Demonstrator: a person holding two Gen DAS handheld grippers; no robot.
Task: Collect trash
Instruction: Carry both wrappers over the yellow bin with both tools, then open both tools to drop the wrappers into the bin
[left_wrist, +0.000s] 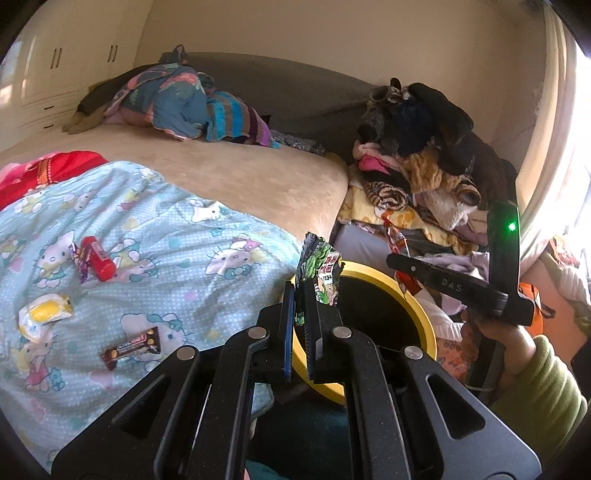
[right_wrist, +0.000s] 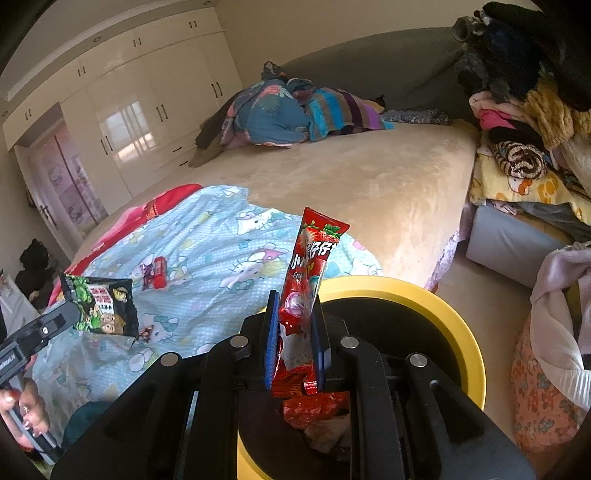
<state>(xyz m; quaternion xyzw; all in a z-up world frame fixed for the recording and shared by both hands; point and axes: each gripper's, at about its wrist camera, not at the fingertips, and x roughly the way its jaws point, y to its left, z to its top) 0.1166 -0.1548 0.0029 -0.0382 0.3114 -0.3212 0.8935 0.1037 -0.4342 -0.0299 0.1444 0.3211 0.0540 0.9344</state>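
Two wrappers gripped, several left on the quilt.
Left claw (left_wrist: 303, 314) clamps a green packet (left_wrist: 318, 275), right claw (right_wrist: 295, 343) a red wrapper (right_wrist: 308, 280), both above the yellow bin (right_wrist: 424, 295); a red tube (left_wrist: 98, 258), chocolate bar (left_wrist: 131, 347) and yellow-white wrapper (left_wrist: 44, 314) lie left of the claws.

A yellow-rimmed bin (right_wrist: 443, 295), a red strawberry-printed wrapper (right_wrist: 310, 266), a black-and-green wrapper (left_wrist: 317, 273), a pale blue cartoon-cat quilt (left_wrist: 147, 221).

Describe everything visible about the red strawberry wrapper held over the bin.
The red strawberry wrapper is a long, glossy foil-like packet printed with strawberries and white lettering. It stands nearly upright, crinkled at its lower end, clamped between the blue pads of the right tongs. It hangs above the yellow-rimmed bin, touching only the pads.
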